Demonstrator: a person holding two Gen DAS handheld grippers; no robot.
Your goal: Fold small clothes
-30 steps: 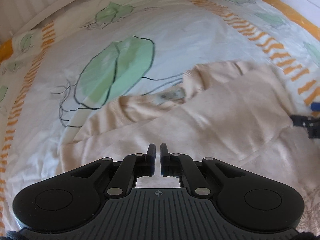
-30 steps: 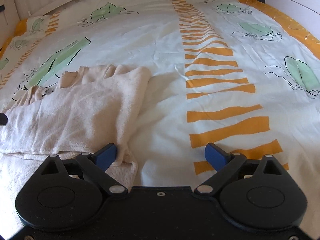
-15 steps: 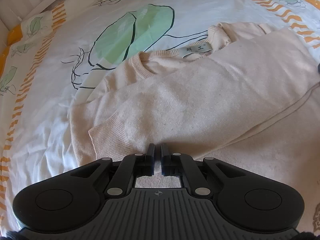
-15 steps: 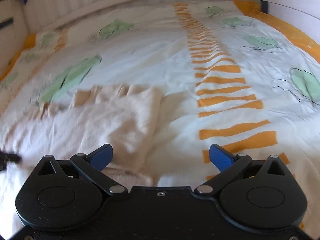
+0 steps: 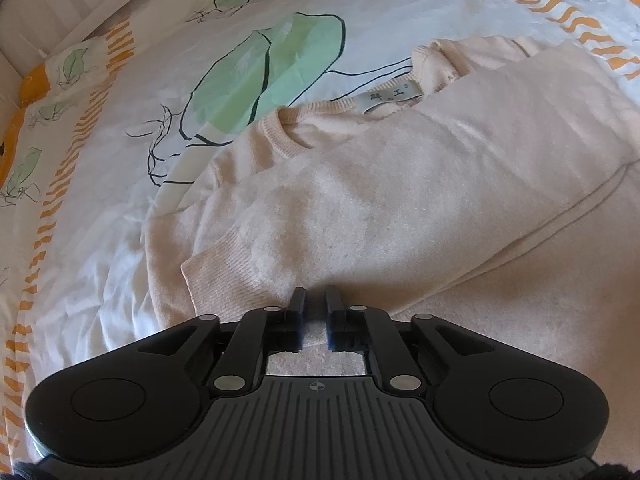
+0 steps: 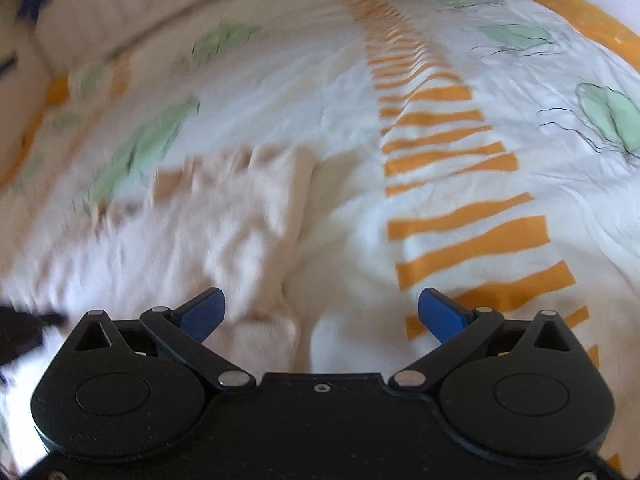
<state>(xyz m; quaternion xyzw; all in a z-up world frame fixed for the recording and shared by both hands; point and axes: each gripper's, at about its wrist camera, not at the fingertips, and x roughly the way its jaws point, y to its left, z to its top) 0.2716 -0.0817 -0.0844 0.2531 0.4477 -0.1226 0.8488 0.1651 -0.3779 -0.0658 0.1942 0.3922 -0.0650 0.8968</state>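
Note:
A cream knit sweater [image 5: 400, 184] lies on the bed, neck label [image 5: 386, 98] up, with one sleeve folded across the chest and its ribbed cuff [image 5: 224, 268] near the left side. My left gripper [image 5: 314, 300] is almost shut, a narrow gap between its fingers, with cream fabric showing in the gap just below the folded sleeve; I cannot tell whether it pinches the fabric. My right gripper [image 6: 320, 308] is open and empty over the sweater's right edge [image 6: 248, 248]; this view is blurred. The left gripper shows as a dark blur at the right view's left edge [image 6: 24, 328].
The bed sheet [image 5: 120, 100] is white with green leaf prints [image 5: 272, 76] and orange striped bands [image 6: 460, 216]. A white slatted bed rail [image 5: 60, 4] runs along the far side. An orange border [image 6: 580, 12] lines the sheet's right edge.
The left gripper has drawn back and lowered to the folded sleeve's near edge, its fingers parting slightly. The right gripper has lifted and swung, staying open.

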